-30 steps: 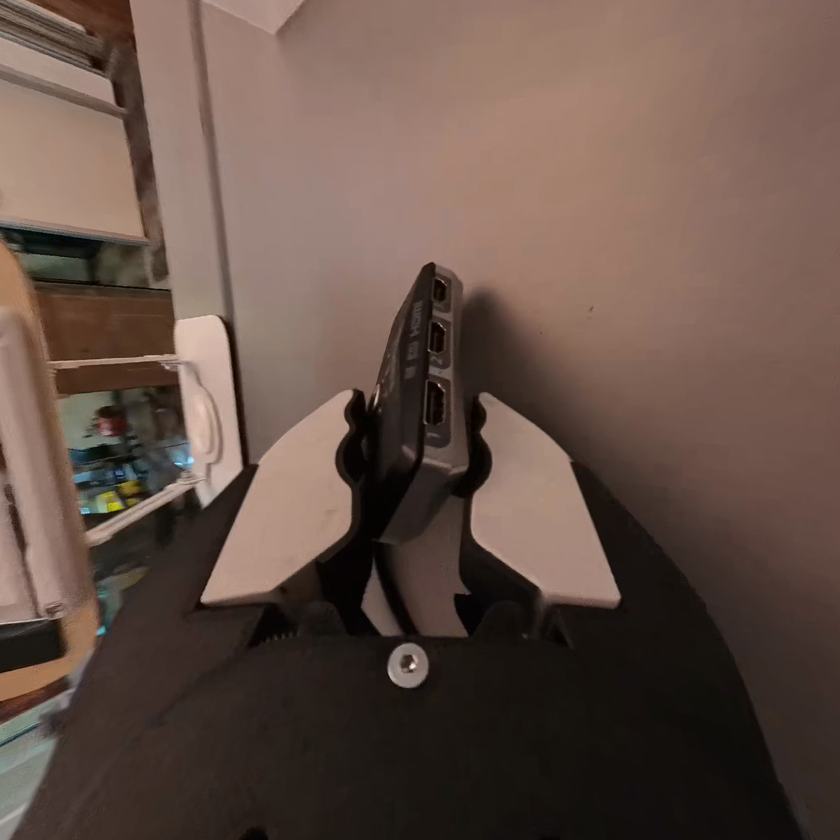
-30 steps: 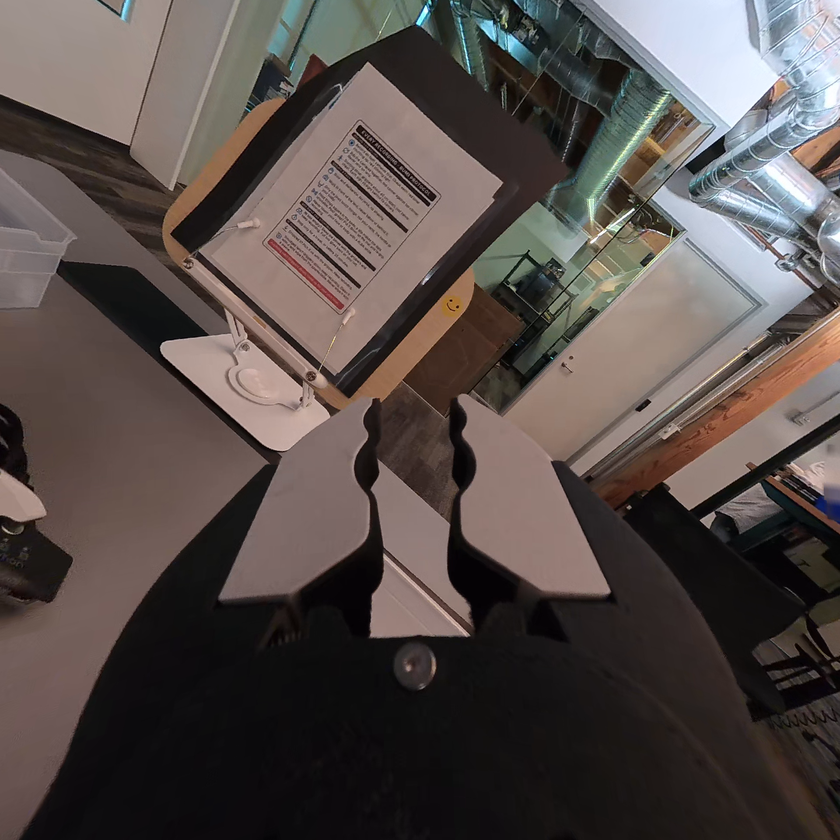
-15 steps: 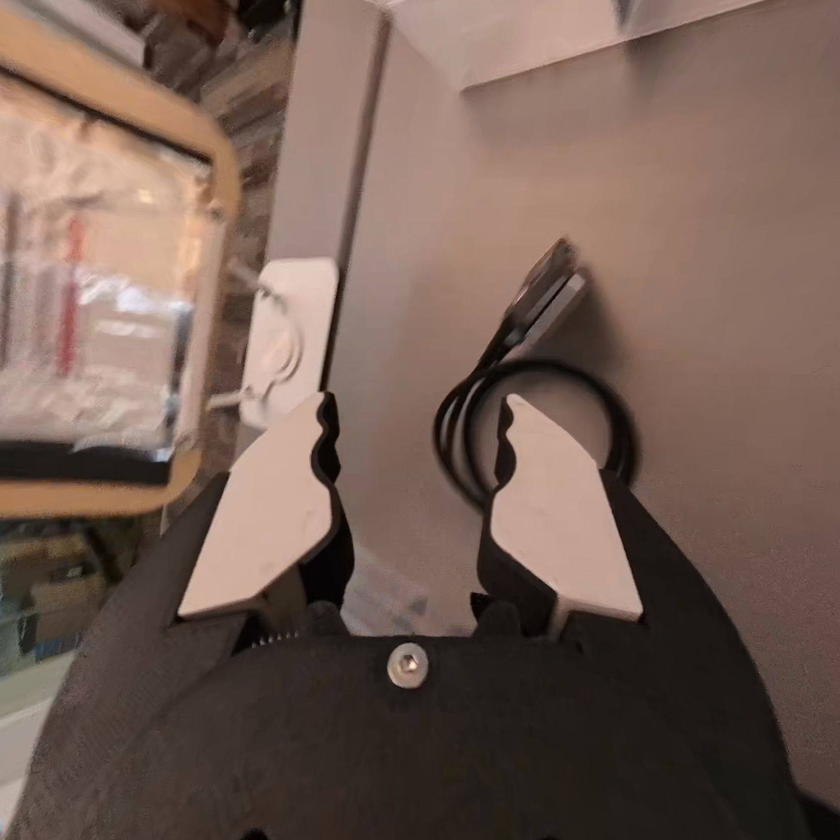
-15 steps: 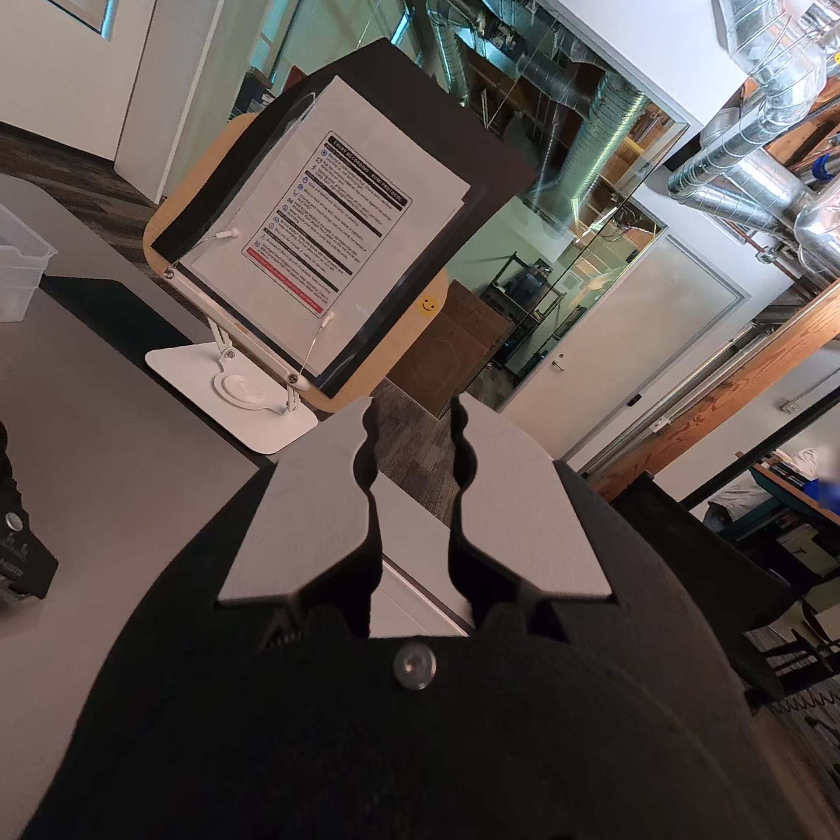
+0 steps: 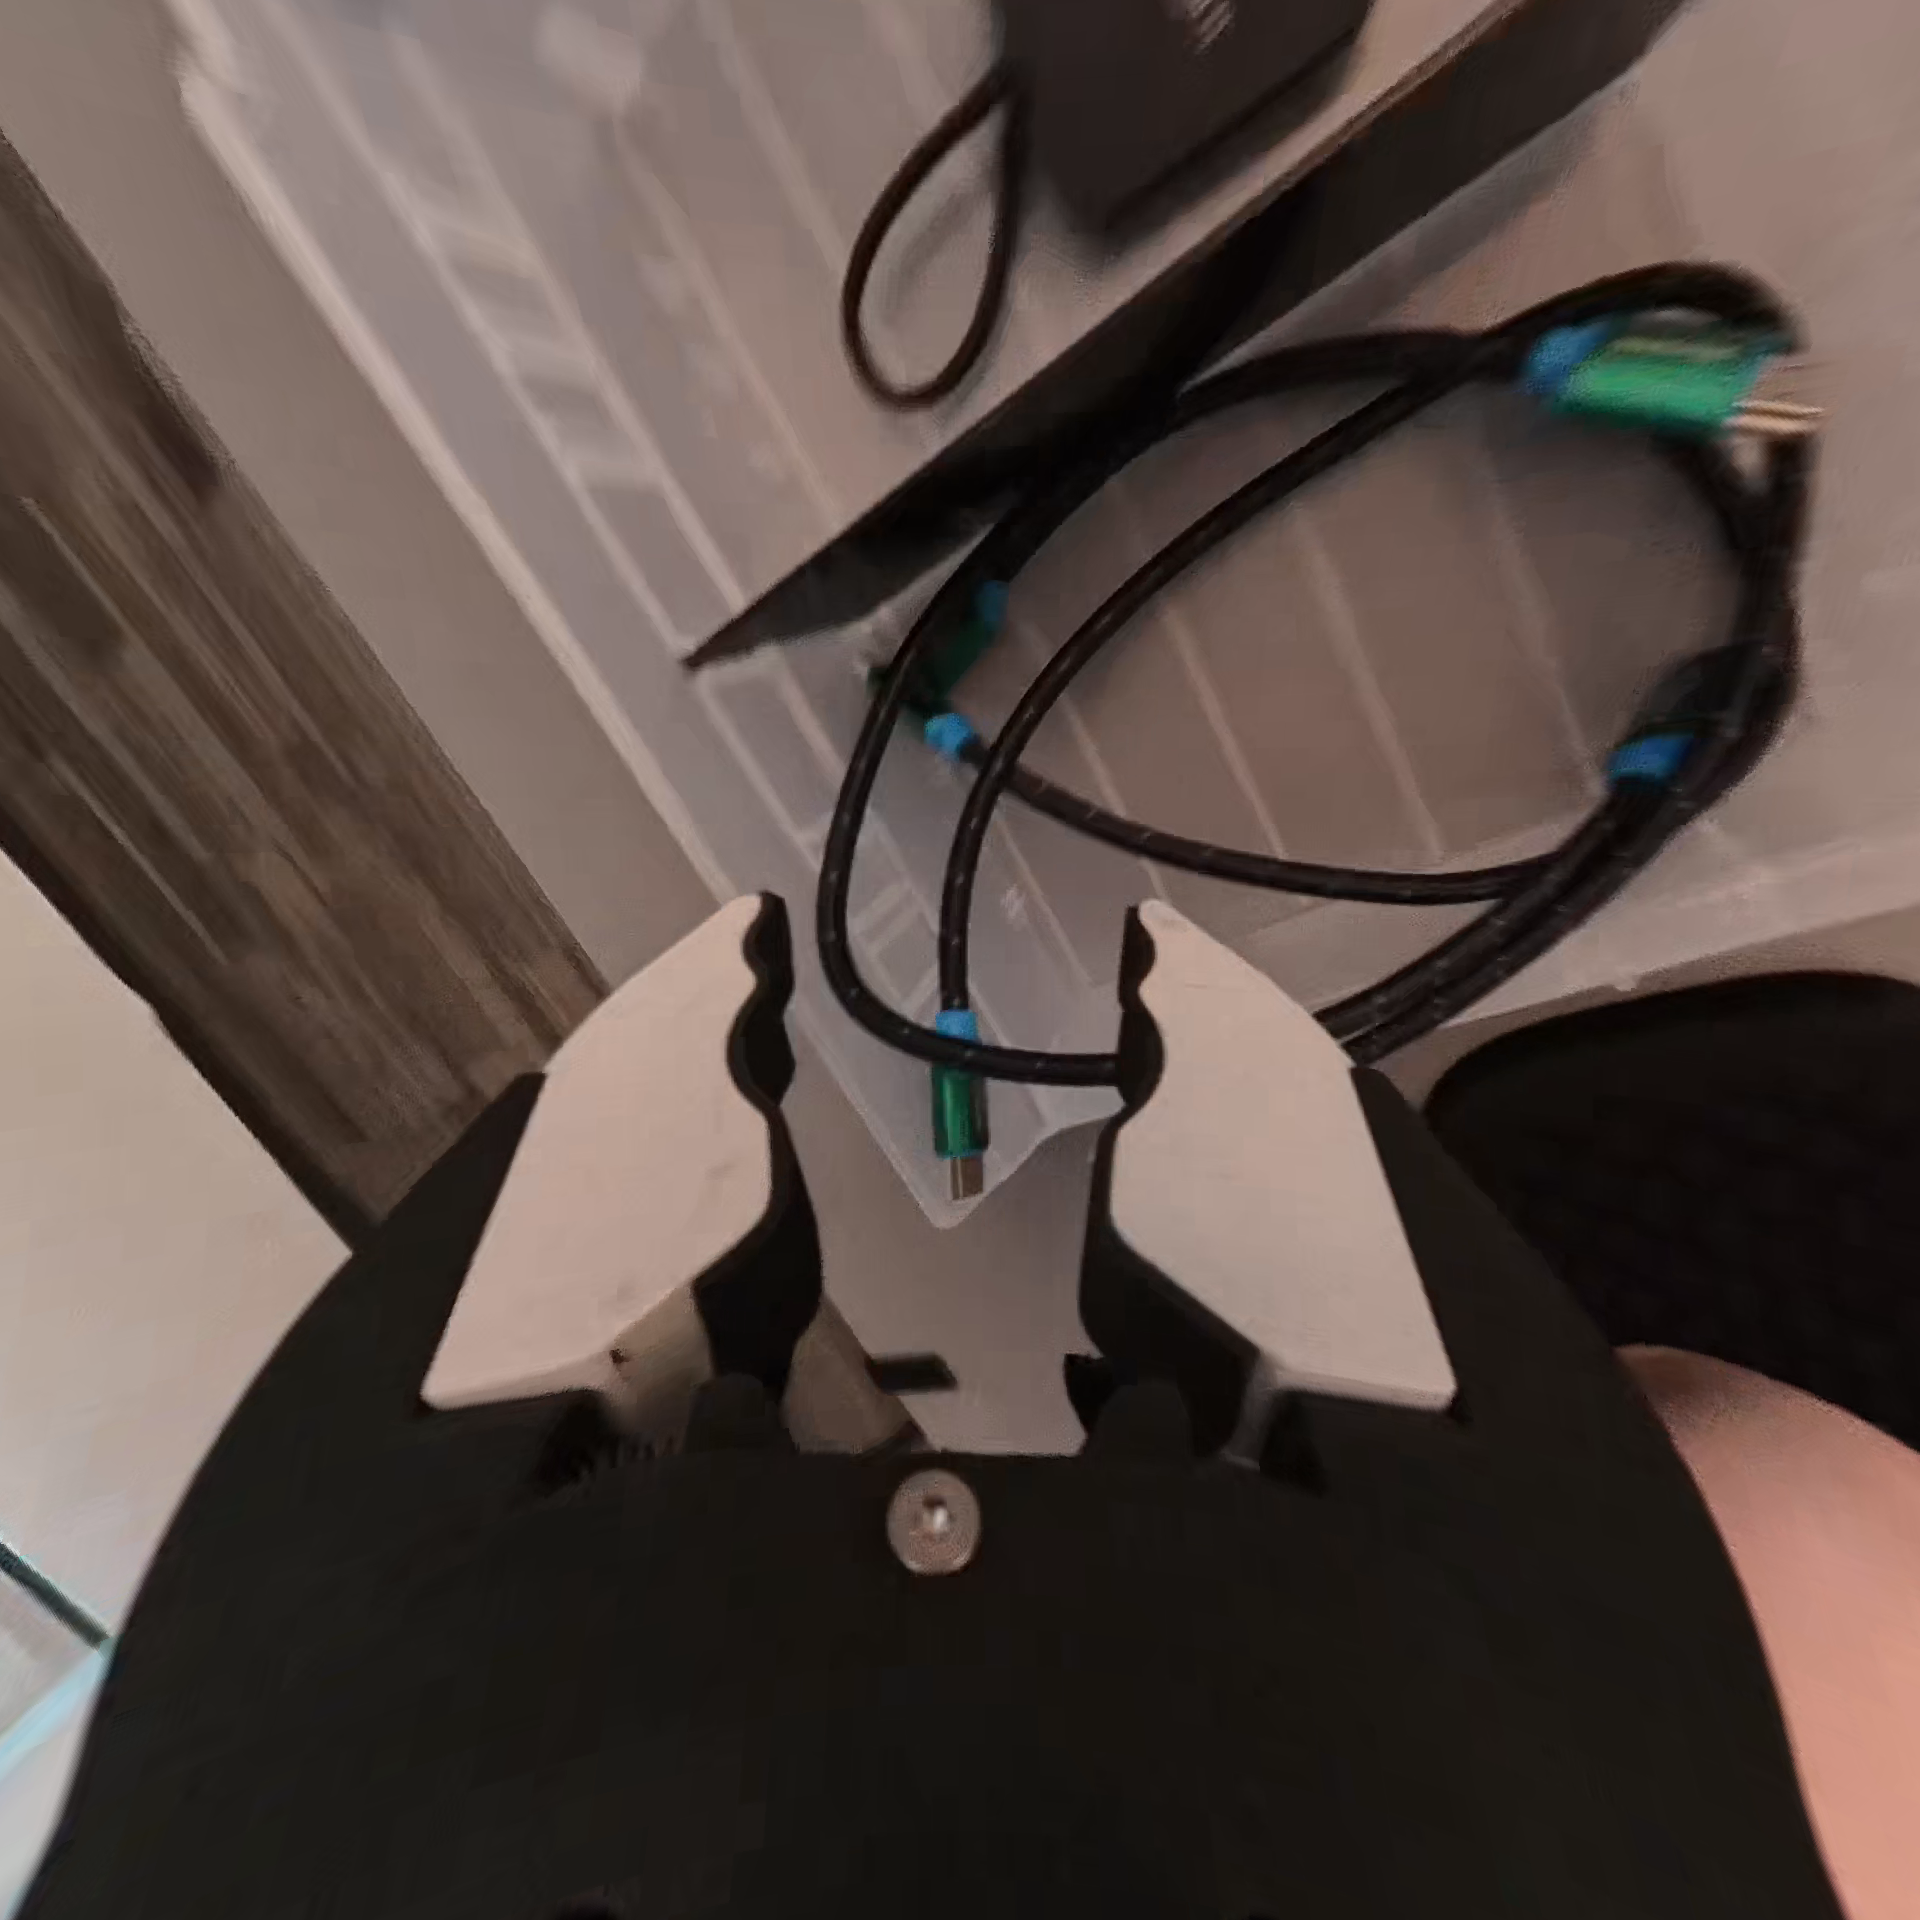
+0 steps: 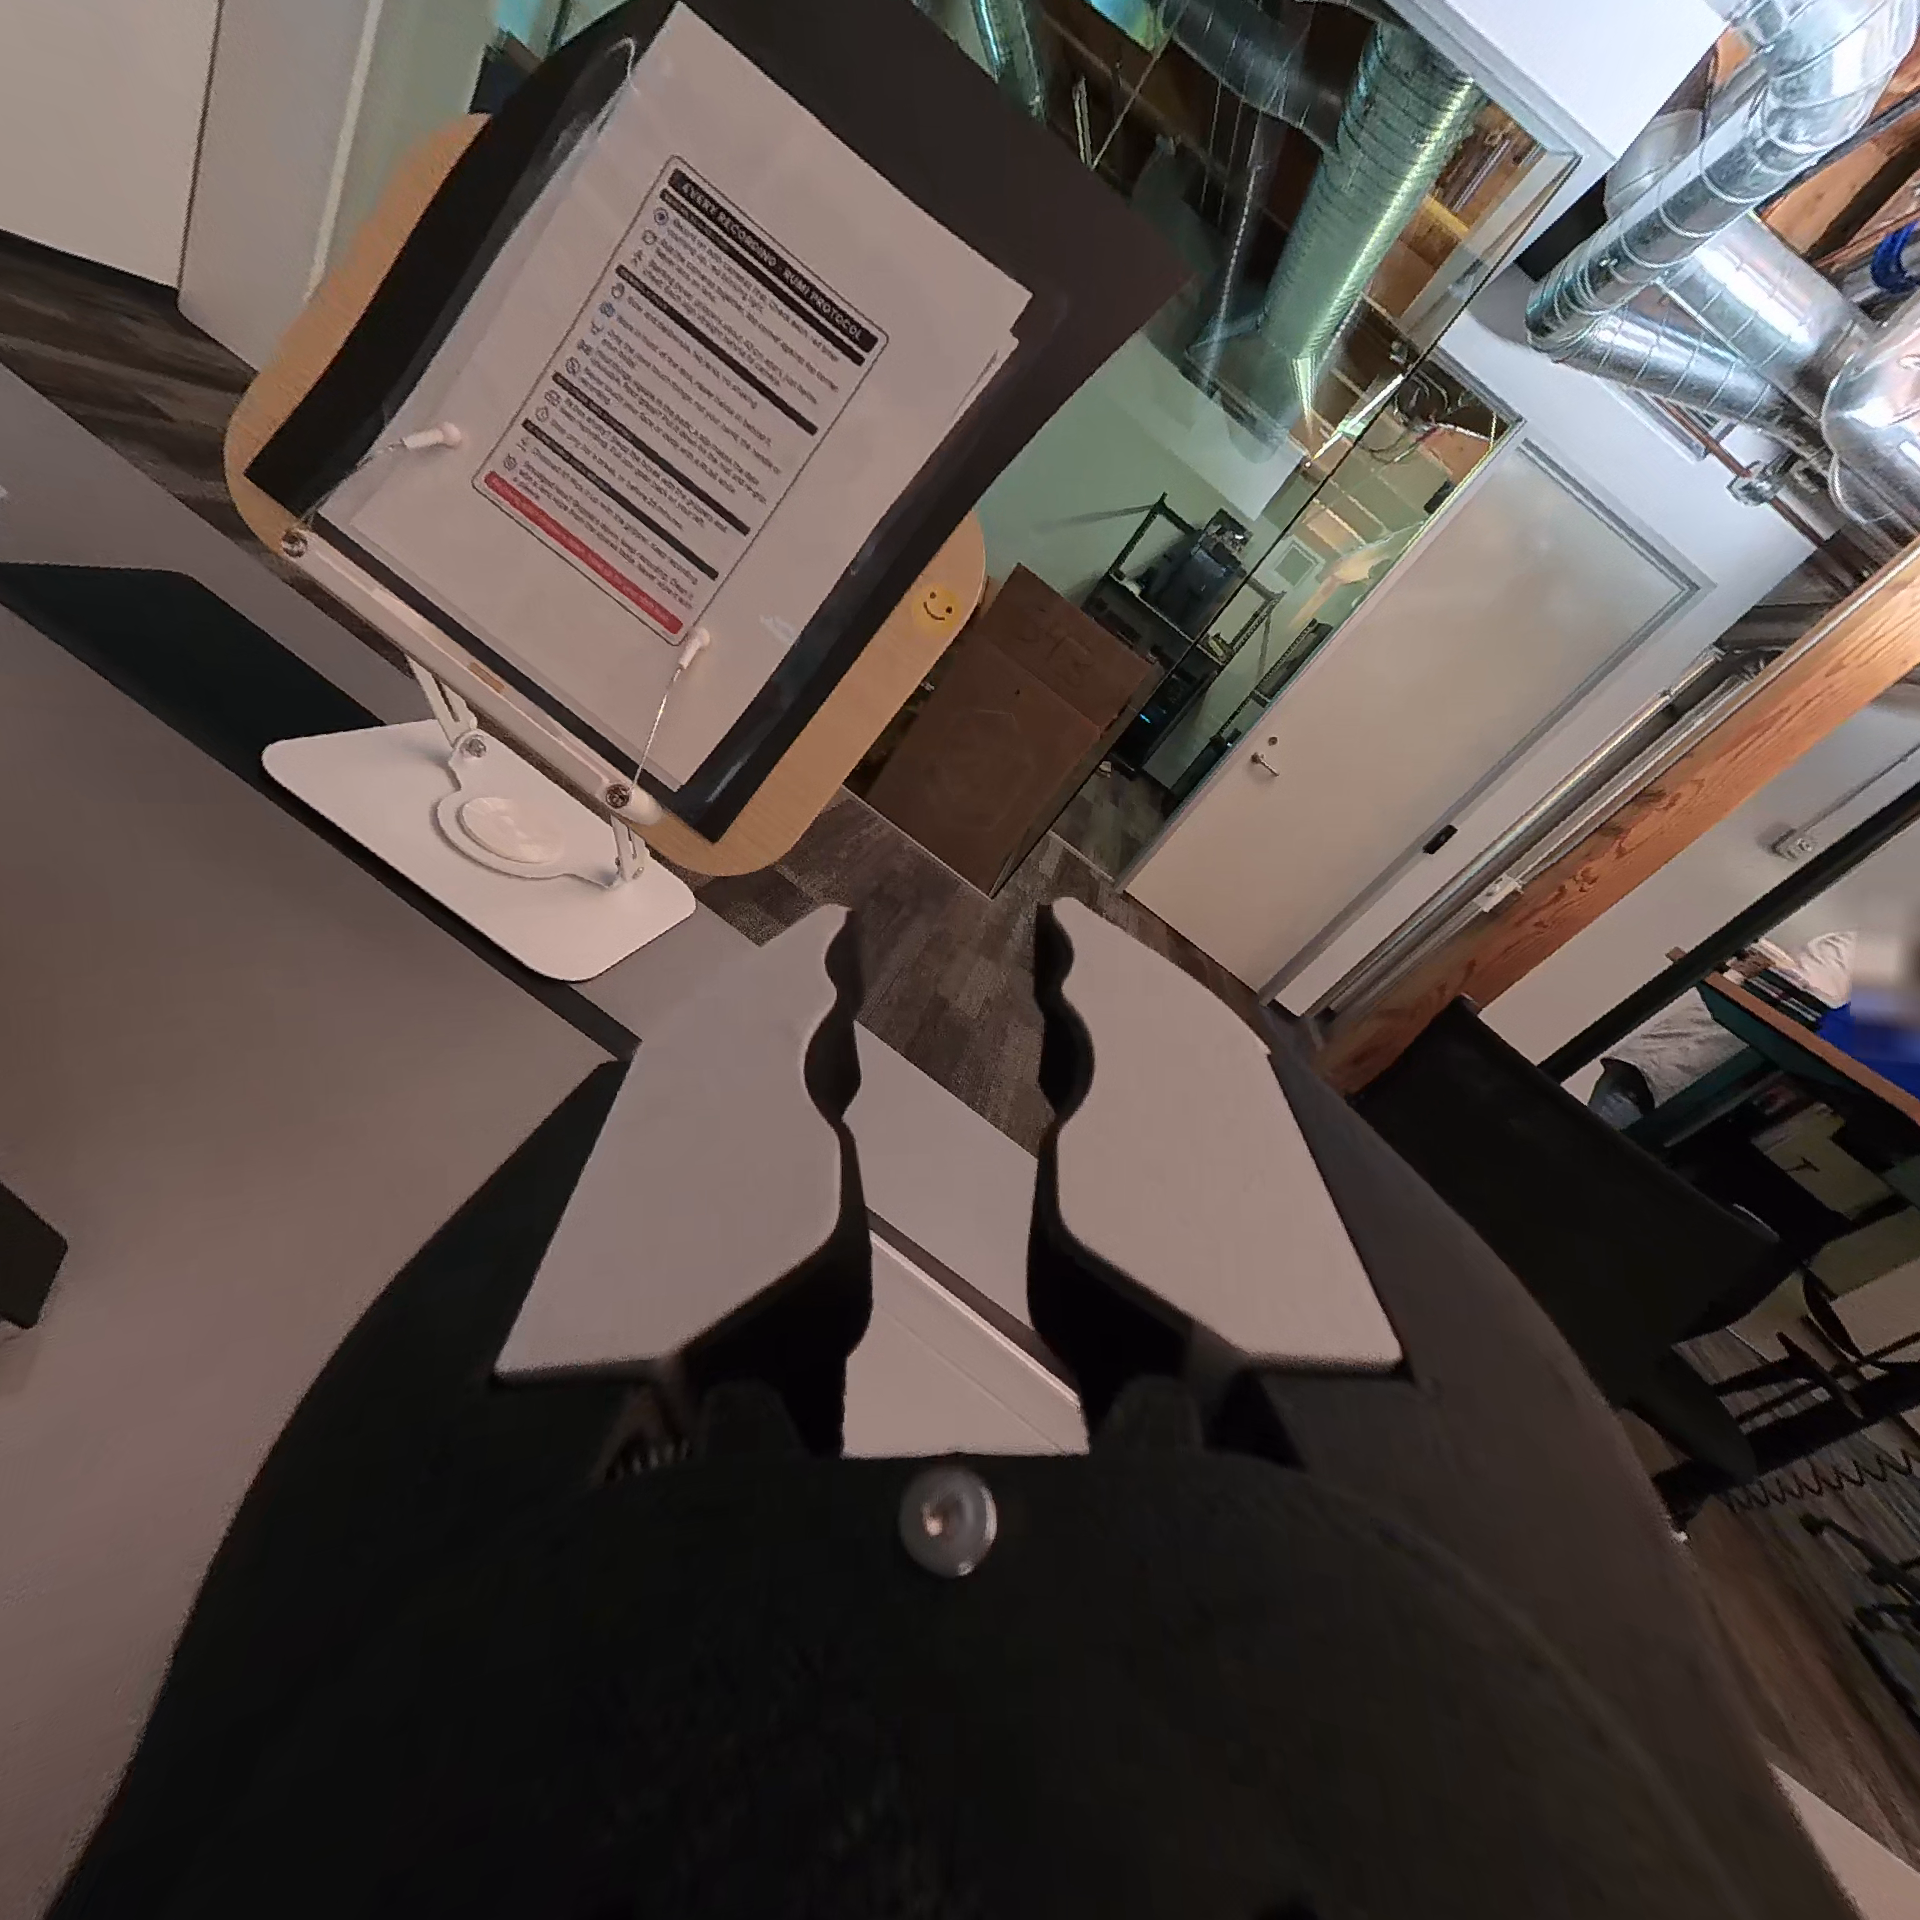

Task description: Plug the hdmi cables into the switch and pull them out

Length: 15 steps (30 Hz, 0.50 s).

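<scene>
My left gripper (image 5: 951, 925) is open and empty, above a clear plastic bin (image 5: 1299, 675). Black braided hdmi cables (image 5: 1039, 831) lie coiled in the bin. One green plug with a blue collar (image 5: 961, 1107) sits between my fingers, untouched. Another green plug (image 5: 1652, 379) lies at the upper right. A blurred dark box with a thin cable loop (image 5: 1174, 94), probably the switch, is at the top. My right gripper (image 6: 945, 920) is open and empty above the grey table (image 6: 208, 1039). A dark box corner (image 6: 26, 1262) shows at the left edge.
A document stand (image 6: 665, 416) on a white base (image 6: 488, 831) stands at the table's far edge. A black chair (image 6: 1558, 1195) is at the right. A person's black sleeve (image 5: 1683, 1143) and arm (image 5: 1818, 1558) are at the right of the bin.
My left gripper let go of the switch, opened and swung away to the bin with the cables. My right gripper stayed open and shifted only slightly.
</scene>
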Available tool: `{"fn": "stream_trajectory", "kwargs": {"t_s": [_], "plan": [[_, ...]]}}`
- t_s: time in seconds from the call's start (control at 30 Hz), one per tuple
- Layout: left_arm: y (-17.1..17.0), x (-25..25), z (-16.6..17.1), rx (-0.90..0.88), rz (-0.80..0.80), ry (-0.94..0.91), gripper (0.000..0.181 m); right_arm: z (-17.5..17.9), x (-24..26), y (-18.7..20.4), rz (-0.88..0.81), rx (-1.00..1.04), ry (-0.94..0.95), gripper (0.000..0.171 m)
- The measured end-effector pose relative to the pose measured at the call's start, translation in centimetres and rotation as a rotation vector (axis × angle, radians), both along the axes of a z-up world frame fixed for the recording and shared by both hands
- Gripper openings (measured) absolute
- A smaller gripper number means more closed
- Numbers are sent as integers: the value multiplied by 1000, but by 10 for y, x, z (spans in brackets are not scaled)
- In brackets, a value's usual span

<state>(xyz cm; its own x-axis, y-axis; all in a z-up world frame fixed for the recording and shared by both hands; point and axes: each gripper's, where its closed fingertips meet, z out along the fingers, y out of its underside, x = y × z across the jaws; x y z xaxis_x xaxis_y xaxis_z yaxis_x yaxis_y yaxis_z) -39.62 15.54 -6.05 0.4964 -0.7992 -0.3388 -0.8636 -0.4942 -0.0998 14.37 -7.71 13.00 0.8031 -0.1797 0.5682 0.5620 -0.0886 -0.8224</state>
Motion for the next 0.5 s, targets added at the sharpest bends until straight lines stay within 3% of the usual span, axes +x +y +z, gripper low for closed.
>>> {"fn": "stream_trajectory", "kwargs": {"t_s": [0.2, 0.3, 0.5], "plan": [[12, -36, -18, -71, 245, 8, 77, 0, 1, -1, 0, -2, 5, 32], [14, -55, -24, -74, 321, 73, 66, -2, -2, 1, 4, -12, -1, 32], [7, -42, -15, -142, 402, -81, 25, -8, -9, 8, 9, -46, -32, 32]]}}
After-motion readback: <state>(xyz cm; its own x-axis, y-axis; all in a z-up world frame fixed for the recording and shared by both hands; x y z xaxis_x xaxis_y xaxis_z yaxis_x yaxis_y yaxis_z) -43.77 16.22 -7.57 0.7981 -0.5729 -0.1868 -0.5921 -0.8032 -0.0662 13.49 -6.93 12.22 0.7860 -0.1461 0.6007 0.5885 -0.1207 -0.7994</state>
